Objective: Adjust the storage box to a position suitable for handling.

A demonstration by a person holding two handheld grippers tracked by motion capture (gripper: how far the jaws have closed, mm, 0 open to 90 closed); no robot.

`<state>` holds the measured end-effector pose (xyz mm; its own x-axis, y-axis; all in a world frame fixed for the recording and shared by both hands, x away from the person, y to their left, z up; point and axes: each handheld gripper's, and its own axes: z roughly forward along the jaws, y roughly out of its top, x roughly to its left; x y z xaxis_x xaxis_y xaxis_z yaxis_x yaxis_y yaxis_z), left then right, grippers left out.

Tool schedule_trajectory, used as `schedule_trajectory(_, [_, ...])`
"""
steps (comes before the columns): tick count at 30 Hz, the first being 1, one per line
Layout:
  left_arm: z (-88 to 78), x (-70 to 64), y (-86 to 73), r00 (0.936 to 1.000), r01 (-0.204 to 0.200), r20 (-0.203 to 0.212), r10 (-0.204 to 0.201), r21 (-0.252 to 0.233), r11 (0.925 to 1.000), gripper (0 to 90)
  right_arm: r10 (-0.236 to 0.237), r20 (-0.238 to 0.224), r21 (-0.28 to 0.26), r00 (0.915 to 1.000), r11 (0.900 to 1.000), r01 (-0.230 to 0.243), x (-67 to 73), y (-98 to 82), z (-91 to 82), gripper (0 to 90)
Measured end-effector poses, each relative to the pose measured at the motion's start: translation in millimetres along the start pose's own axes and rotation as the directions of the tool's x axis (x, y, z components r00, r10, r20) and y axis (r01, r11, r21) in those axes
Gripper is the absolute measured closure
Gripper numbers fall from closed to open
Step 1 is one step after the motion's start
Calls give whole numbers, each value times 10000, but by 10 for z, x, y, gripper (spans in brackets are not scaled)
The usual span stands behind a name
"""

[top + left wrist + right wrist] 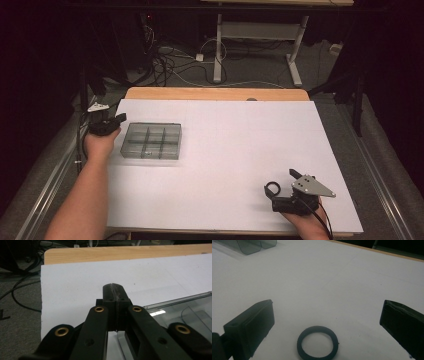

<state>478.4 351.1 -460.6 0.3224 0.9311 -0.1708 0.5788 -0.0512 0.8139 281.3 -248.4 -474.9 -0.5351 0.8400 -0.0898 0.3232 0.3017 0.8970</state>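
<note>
1. Tongs on the right [325, 322] stand wide, with nothing gripped; the black ring [317, 346] lies flat on the white sheet between the 2 jaws, touching neither. In the high view this ring [272, 188] sits at about 5 o'clock on the tabletop [215, 94], just at 9 o'clock of the right tongs [282, 192].

2. Left tongs [115, 293] are fully closed, jaw faces pressed together and holding nothing. In the high view they [118, 119] hover at 9 o'clock of the sheet, just beside the left edge of the clear compartment box [151, 141].

3. Box position: at about 9 o'clock on the sheet, well apart from the ring. It shows 6 compartments under a clear lid; whether any hold something I cannot tell. From the left gripper view, the box's rim [175, 301] runs at 3 o'clock of the closed jaw tips.

4. Step in hand, as I judge it: picking up the ring with the right tongs, with the left set near the box, perhaps to steady or open it.

5. Next move calls for closing the right jaws squarely on the ring's outer edge, low enough to catch so thin a piece, then lifting cleanly towards 10 o'clock and the box.

6. Risk: a flat ring can skid or tip out if the jaws close off-centre.
</note>
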Motion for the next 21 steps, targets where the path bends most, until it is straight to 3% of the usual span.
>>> schedule_trajectory(2, [39,-11,6,9998,-178,-68,179,151,9997,881,16,-12,-18,10000,10000,-16,1,1,0,0])
schedule_trajectory(12, [192,-33,-41,9997,-235,-24,236,597,9979,881,-16,-10,-40,10000,10000,16,-4,0,-13,0])
schedule_trajectory(21, [206,-38,-50,9997,-229,23,227,723,9971,882,-7,27,-66,10000,10000,7,-9,-2,-32,0])
